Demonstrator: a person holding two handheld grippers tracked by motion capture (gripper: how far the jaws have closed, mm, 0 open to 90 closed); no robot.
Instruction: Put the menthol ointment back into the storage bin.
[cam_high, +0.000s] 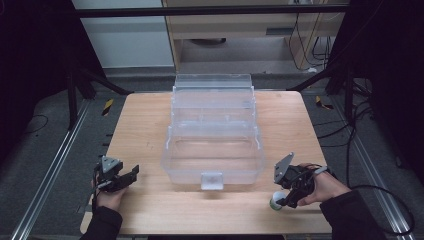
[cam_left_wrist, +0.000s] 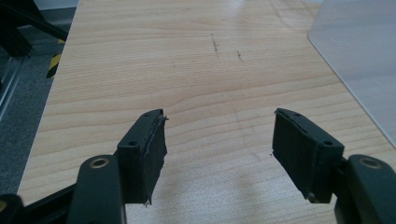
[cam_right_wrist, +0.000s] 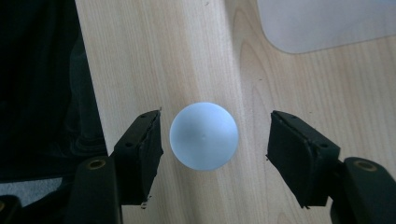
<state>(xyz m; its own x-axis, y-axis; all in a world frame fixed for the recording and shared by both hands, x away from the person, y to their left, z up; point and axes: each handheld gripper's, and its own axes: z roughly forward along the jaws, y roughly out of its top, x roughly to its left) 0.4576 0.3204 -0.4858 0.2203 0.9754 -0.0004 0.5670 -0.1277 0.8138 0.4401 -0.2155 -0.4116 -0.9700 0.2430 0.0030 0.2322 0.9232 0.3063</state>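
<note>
Near the front right corner of the wooden tabletop (cam_high: 150, 130), a small pale ball (cam_right_wrist: 204, 136) is sitting between the spread jaws of the right gripper (cam_right_wrist: 212, 144), which are touching neither side of it. From the high view, this gripper (cam_high: 284, 199) is pointing down at the ball (cam_high: 276, 202). At the front left, the left gripper (cam_high: 131, 176) is hovering with jaws released, nothing between them. A clear plastic box (cam_high: 212, 135) is standing open mid-table, between both hands.

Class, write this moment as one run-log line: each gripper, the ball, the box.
left hand-held gripper: open, over table | right hand-held gripper: open, straddling ball | box: open
</note>
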